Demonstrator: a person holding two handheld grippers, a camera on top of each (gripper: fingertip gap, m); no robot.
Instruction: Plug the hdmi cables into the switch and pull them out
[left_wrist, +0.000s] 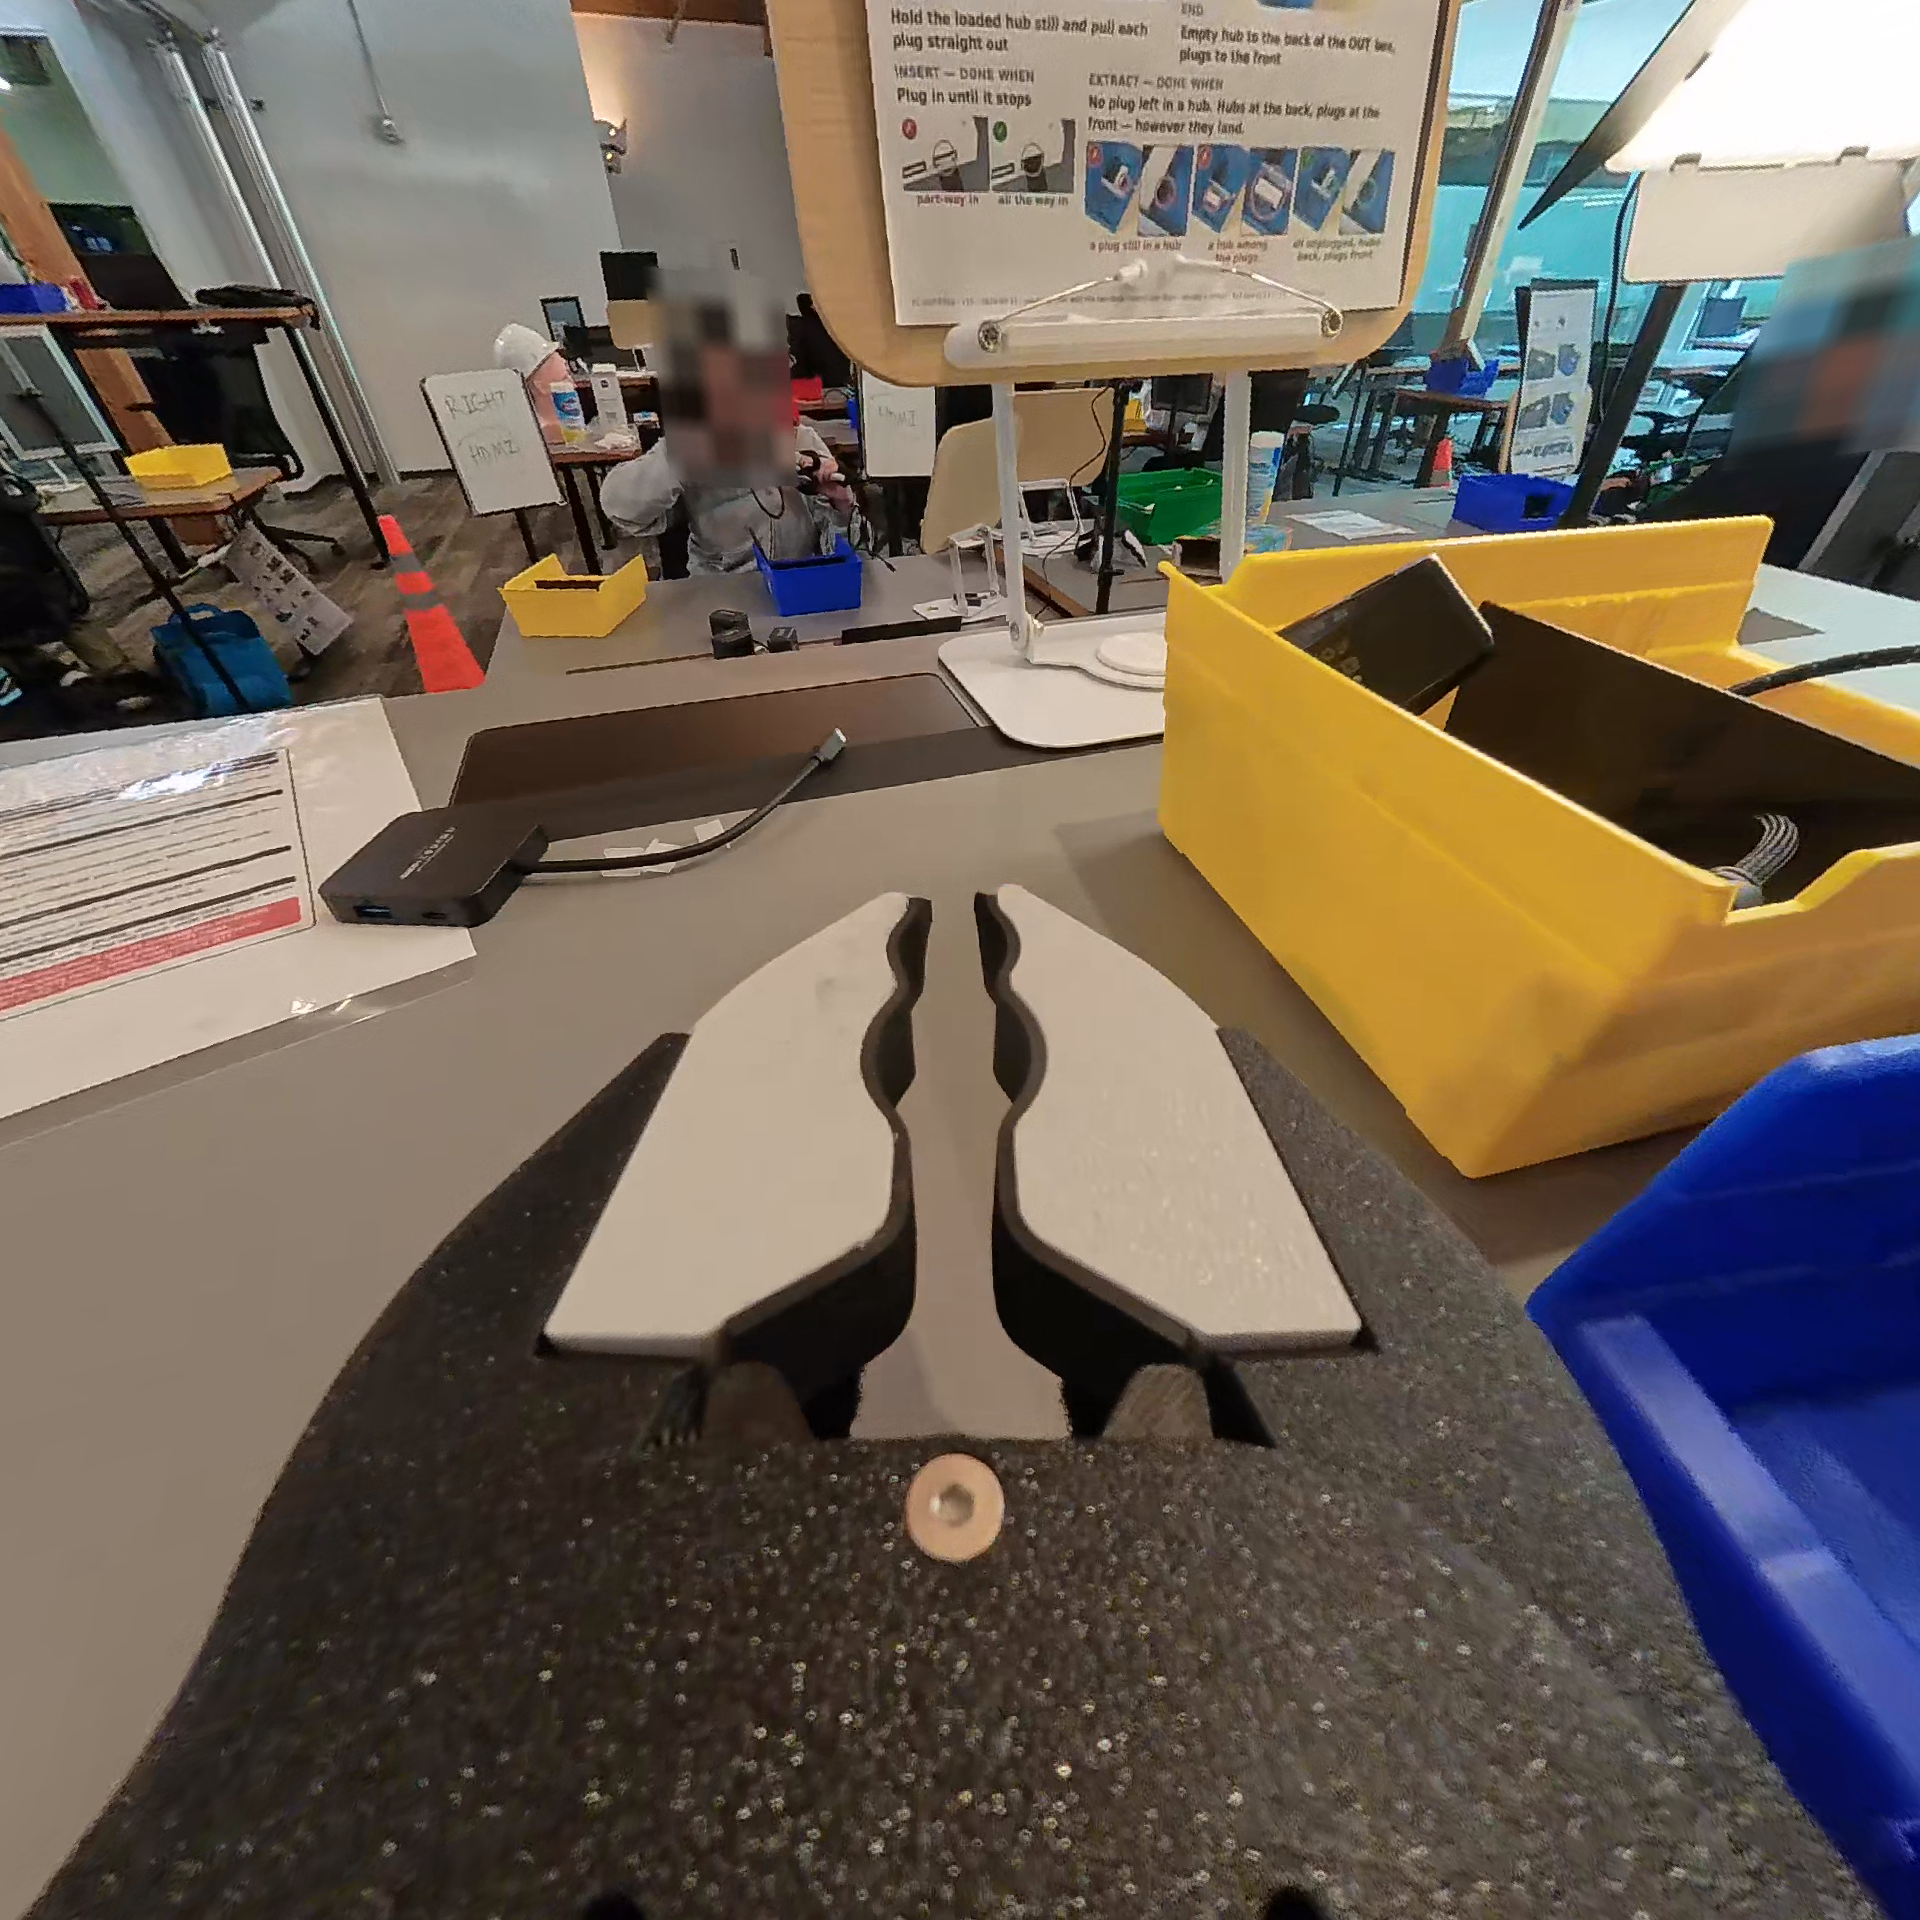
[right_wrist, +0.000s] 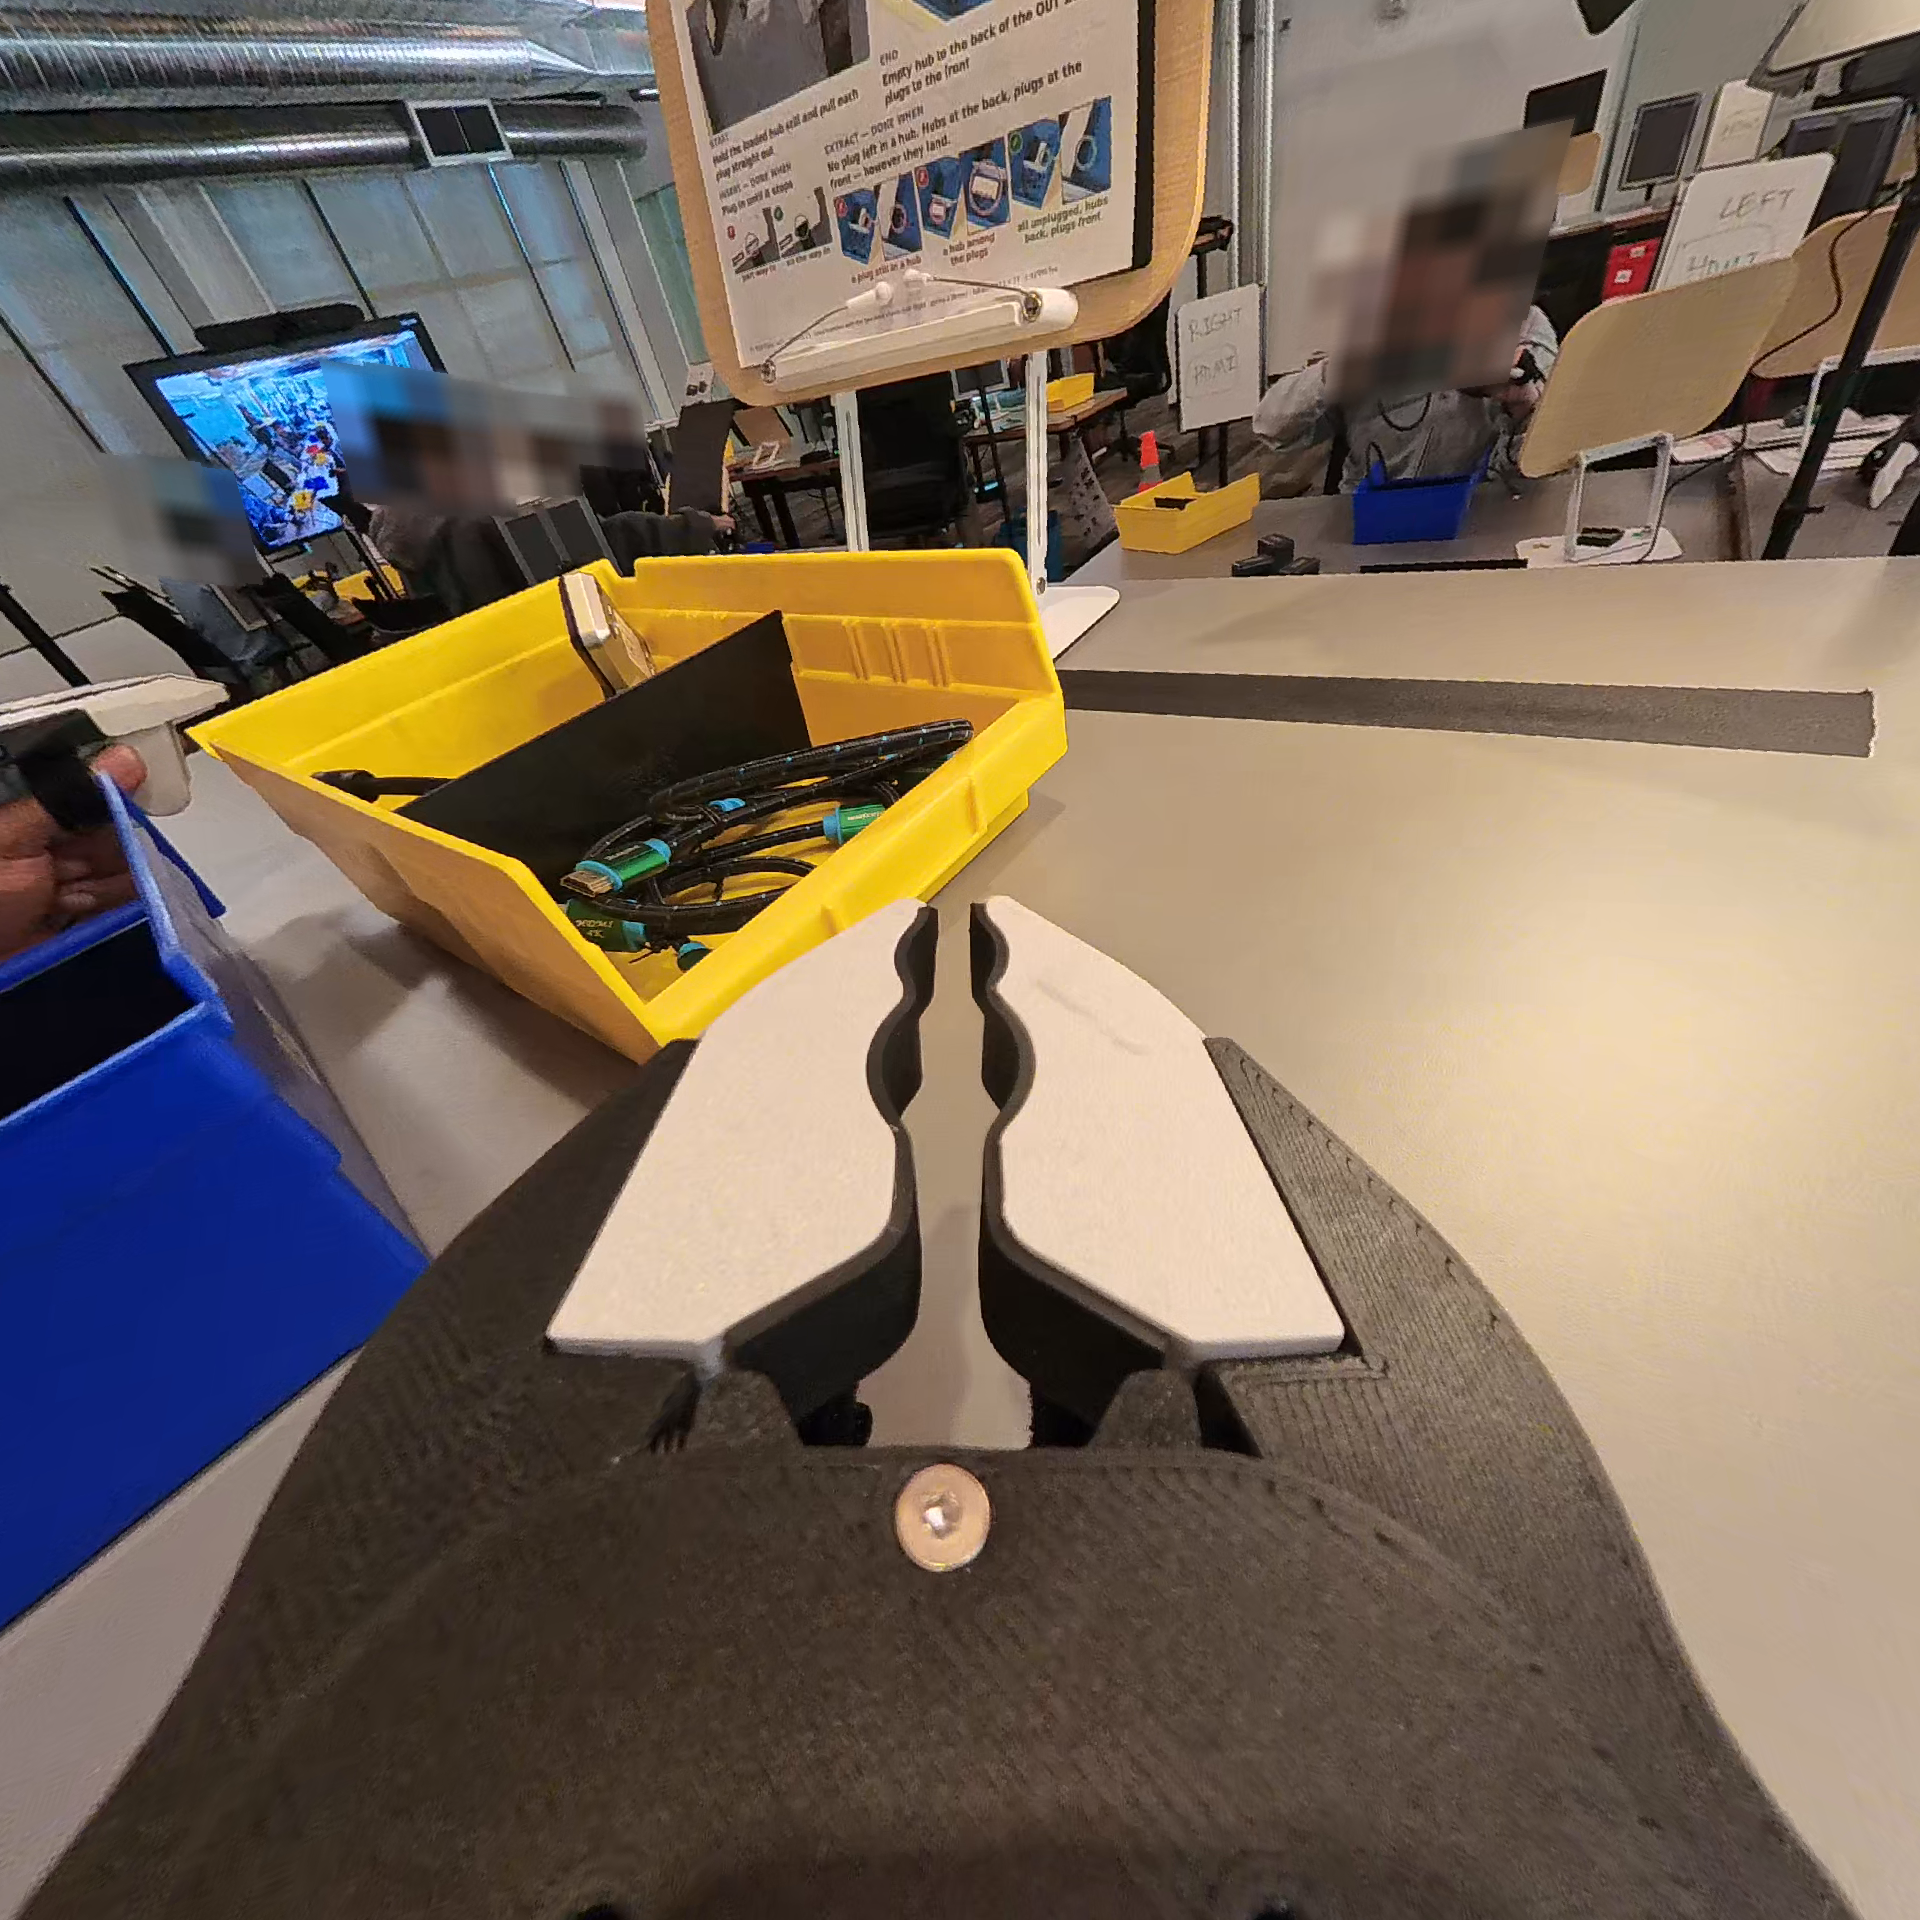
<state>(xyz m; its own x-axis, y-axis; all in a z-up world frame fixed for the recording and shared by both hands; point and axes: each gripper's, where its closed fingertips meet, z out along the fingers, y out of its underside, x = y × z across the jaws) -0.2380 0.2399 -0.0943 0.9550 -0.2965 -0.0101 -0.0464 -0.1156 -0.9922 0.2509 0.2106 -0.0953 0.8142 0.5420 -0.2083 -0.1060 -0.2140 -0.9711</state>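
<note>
The left claw (left_wrist: 952, 909) hangs low over the grey bench (left_wrist: 727, 997) with its two grey fingers (left_wrist: 790, 1091) a narrow slit apart and nothing between them; only bare bench surface shows through the slit. Close on its right rises the corner of a blue bin (left_wrist: 1766, 1351), and beyond that stands a yellow bin (left_wrist: 1403, 883) with a black divider and a black box-shaped device leaning inside. Ahead and to the left, well apart from the claw, a black hub (left_wrist: 436, 868) lies flat on the bench beside a plastic-covered sheet (left_wrist: 156, 883), its short cable curving away to a free plug. The right claw (right_wrist: 954, 912) is likewise empty, its fingers (right_wrist: 769, 1122) nearly together with a thin gap, held over open bench (right_wrist: 1455, 1039) just beside the near corner of the yellow bin (right_wrist: 727, 997). In that bin's front compartment lies a tangle of black braided cables (right_wrist: 748, 831) with green and blue plugs. At the far left, a hand grips the other tool above the blue bin (right_wrist: 156, 1195). Farther back stands a wooden board on a white stand (right_wrist: 935, 312) carrying a printed sheet.
</note>
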